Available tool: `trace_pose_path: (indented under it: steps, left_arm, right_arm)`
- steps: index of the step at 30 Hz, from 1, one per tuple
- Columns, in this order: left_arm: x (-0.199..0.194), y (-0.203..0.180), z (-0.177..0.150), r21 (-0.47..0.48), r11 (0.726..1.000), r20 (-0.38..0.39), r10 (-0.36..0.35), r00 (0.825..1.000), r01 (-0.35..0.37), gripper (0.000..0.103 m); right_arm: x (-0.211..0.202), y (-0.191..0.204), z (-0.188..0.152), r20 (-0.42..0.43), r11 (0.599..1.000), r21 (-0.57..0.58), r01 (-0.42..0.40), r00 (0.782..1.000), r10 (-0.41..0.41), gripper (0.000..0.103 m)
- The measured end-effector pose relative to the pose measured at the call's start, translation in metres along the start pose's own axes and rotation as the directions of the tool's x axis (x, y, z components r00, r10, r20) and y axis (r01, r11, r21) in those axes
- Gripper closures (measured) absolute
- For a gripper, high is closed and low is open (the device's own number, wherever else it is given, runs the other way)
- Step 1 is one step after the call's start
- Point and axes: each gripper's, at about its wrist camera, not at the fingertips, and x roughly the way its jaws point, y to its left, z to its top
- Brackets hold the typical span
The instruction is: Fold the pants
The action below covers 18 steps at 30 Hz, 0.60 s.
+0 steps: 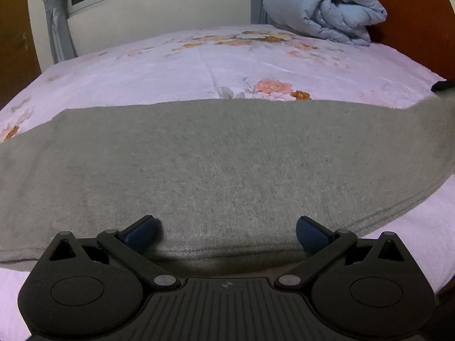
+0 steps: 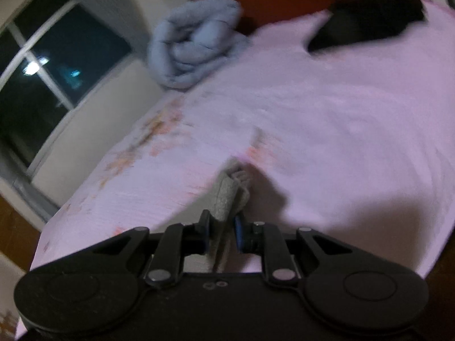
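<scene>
The grey pants (image 1: pixel 221 164) lie spread across the near edge of the bed (image 1: pixel 170 65), a broad flat band running from the left side toward the right, where the cloth rises off the sheet near the bed's right edge. The left gripper (image 1: pixel 229 234) sits low at the near hem with its jaws spread wide — released, gripping nothing, its blue pads (image 1: pixel 140 233) resting just above the cloth's near border.

The right gripper (image 2: pixel 221 231) is clenched on a bunched end of the pants (image 2: pixel 227 196), which stands up between its fingers above the pink sheet. That view is blurred, so which part of the garment it holds — cuff or waistband — cannot be told, but the blur suggests the hand is in motion.

By the look of it, the step in hand is a lengthwise fold: the right end lifted, to be carried over toward the left. The next move calls for the left tongs to close on or pin the near hem so the body of the pants does not drag, while the right end travels across and is laid edge to edge.

A rolled blue quilt (image 1: pixel 327 11) sits at the far right corner by the headboard (image 1: pixel 412 14), well apart from the work. A dark object (image 2: pixel 366 22) lies near the bed's far edge in the right view; too blurred to name.
</scene>
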Motion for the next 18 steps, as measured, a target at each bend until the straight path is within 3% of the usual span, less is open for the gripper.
trace_pose_path:
  steps: [3,4,7,8,11,13,15,17,18]
  left_arm:
    - [-0.010,0.017,0.005,-0.071,0.996,-0.001,-0.054,0.999,0.054,0.000]
    - [-0.018,0.031,0.007,-0.098,0.994,0.019,-0.043,0.999,0.044,0.000]
    - [-0.047,0.102,0.006,-0.191,0.981,0.074,0.028,0.997,-0.013,0.000]
    - [-0.058,0.131,0.004,-0.192,0.980,0.101,0.080,0.992,-0.060,0.000]
    - [-0.082,0.230,-0.002,-0.229,0.956,0.135,0.217,0.967,-0.183,0.000]
    - [-0.087,0.294,-0.010,-0.284,0.924,0.089,0.291,0.952,-0.256,0.000]
    - [-0.090,0.354,-0.029,-0.389,0.872,0.045,0.341,0.939,-0.298,0.000]
    - [-0.092,0.399,-0.051,-0.494,0.814,-0.016,0.342,0.939,-0.305,0.000]
    - [-0.097,0.416,-0.061,-0.547,0.786,-0.012,0.336,0.942,-0.287,0.000]
  right_arm:
    - [-0.008,0.058,0.007,0.018,0.990,-0.117,-0.082,0.996,0.084,0.096]
    - [-0.009,0.078,0.007,0.014,0.982,-0.151,-0.115,0.993,0.119,0.096]
    - [-0.010,0.152,-0.009,-0.018,0.936,-0.273,-0.220,0.975,0.223,0.096]
    - [-0.008,0.174,-0.018,-0.039,0.920,-0.296,-0.255,0.966,0.255,0.096]
    - [0.007,0.241,-0.068,-0.127,0.862,-0.359,-0.357,0.934,0.334,0.096]
    - [0.022,0.283,-0.117,-0.218,0.814,-0.399,-0.422,0.906,0.363,0.096]
    - [0.042,0.316,-0.173,-0.323,0.754,-0.472,-0.457,0.885,0.334,0.096]
    - [0.069,0.341,-0.245,-0.446,0.657,-0.604,-0.451,0.875,0.190,0.095]
    - [0.076,0.345,-0.275,-0.450,0.609,-0.670,-0.426,0.885,0.124,0.092]
